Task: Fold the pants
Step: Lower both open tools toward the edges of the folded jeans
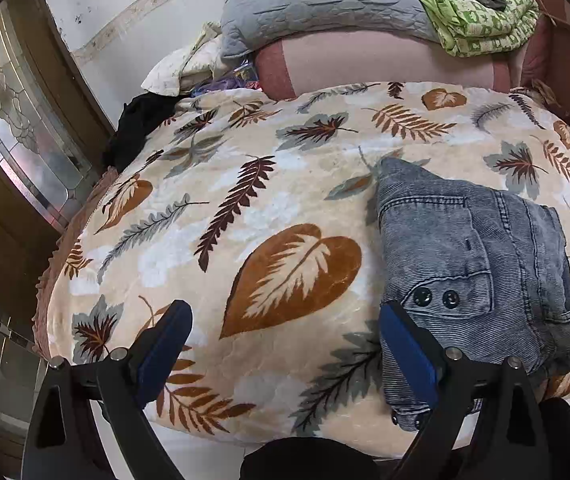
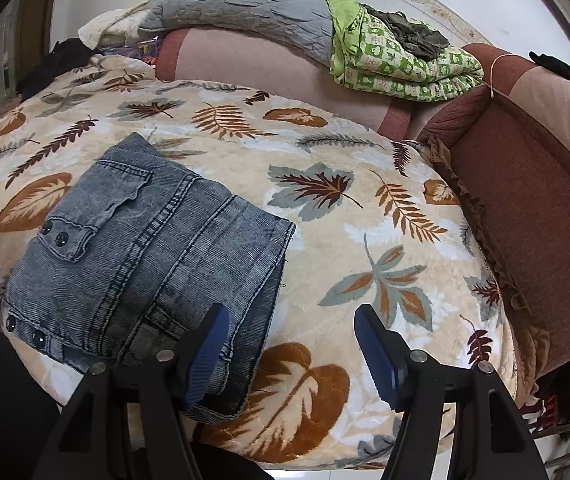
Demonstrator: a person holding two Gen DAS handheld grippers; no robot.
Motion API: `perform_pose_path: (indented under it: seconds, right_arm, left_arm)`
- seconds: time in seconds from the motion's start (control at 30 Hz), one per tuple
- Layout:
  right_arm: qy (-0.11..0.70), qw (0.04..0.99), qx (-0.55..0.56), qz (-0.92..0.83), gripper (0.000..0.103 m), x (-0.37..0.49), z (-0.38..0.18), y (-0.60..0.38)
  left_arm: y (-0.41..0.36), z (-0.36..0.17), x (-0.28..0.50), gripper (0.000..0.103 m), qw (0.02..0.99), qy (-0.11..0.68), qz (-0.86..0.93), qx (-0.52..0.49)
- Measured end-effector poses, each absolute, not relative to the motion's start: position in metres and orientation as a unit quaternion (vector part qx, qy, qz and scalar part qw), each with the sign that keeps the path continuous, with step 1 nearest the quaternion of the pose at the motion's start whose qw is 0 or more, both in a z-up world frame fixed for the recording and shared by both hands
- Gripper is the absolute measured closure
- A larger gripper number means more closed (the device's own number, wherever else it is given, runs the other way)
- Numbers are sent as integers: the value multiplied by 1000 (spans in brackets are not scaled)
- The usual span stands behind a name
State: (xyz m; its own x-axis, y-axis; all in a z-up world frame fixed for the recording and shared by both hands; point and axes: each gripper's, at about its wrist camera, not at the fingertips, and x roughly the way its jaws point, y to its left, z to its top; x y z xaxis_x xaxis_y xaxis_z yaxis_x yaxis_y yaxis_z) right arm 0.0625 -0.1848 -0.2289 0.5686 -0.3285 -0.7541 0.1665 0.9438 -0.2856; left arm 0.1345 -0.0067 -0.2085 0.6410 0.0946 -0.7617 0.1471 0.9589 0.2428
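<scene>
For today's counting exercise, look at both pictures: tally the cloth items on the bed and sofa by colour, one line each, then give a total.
Blue-grey denim: 1, the folded pants
Leaf-print cream: 1, the blanket
Grey: 1, the quilted pillow
Green patterned: 1, the folded quilt
Dark olive: 1, the garment on that quilt
Total: 5

Both grippers open, empty, angled down.

Left gripper (image 1: 285,336): jaws wide apart, nothing between the blue pads (image 1: 407,344), black fingers tilted forward and down; right-side finger sits over the edge of the folded pants (image 1: 473,248), contact unclear. Right gripper (image 2: 291,344): jaws spread, nothing clamped, same downward tilt; its left-side pad (image 2: 207,354) overlaps the pants' near corner, contact unclear.
</scene>
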Motion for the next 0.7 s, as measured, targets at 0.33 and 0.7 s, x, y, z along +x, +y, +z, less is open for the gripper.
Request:
perform_pose_path:
  seconds: [0.33, 0.7]
  right_arm:
    - [426, 888, -93, -144, 34, 52, -216, -187]
    - [439, 886, -77, -129, 34, 59, -222, -193]
  left_arm:
    - [-16, -193, 119, 8, 899, 409, -22, 154]
    - [-15, -201, 130, 8, 894, 419, -25, 157]
